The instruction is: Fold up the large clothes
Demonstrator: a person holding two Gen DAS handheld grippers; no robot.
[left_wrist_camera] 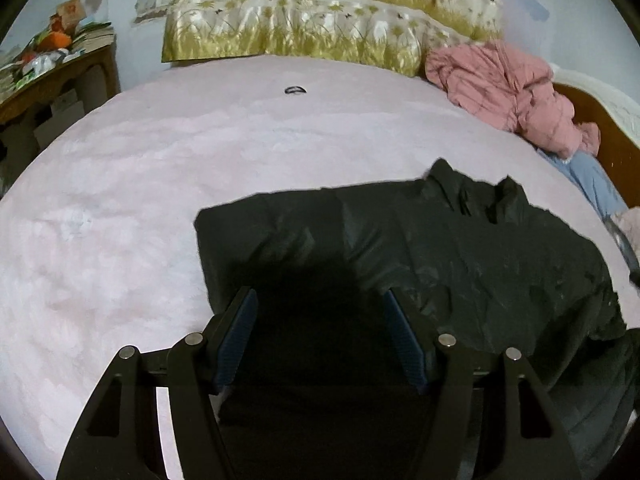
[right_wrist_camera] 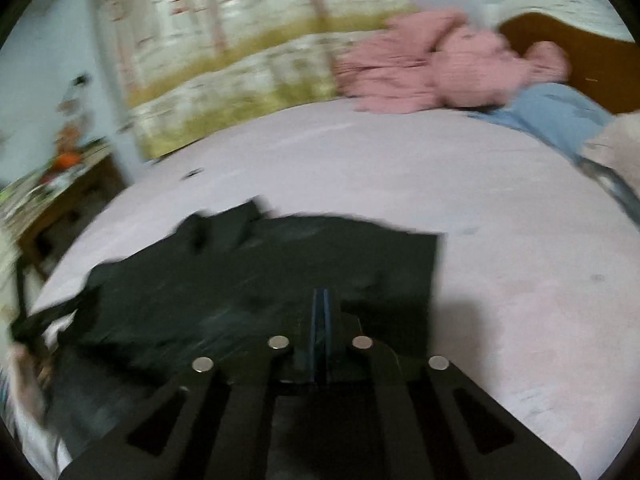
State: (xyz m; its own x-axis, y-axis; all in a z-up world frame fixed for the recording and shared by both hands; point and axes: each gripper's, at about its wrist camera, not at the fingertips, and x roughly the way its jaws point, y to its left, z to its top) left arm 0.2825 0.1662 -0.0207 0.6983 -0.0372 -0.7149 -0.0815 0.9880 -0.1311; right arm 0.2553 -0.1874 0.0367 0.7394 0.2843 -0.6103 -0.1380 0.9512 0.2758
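- We see the pink bed cover [left_wrist_camera: 160, 184] filling most of both views, and we place everything else from it.
- The floral quilt [left_wrist_camera: 304, 20] is stacked at the cover's far edge; its top is cut off, and in the right wrist view it is smeared by motion blur.
- The black jacket [left_wrist_camera: 460, 248] lies flat on the near part of the cover with its collar toward the quilt; its lower end is hidden under our grippers.
- The pink padded coat [left_wrist_camera: 508, 92] is heaped at the cover's far right corner, with blue cloth [right_wrist_camera: 552, 116] just beside it, partly cut off.
- Our left gripper [left_wrist_camera: 320, 336] hangs over the jacket's left edge, fingers spread wide and holding nothing.
- Our right gripper [right_wrist_camera: 321, 320] has its pads pressed together over the jacket; we cannot tell whether fabric is pinched between them.
- A small dark ring-like object [left_wrist_camera: 296, 90] sits on the cover near the quilt, too small to name.
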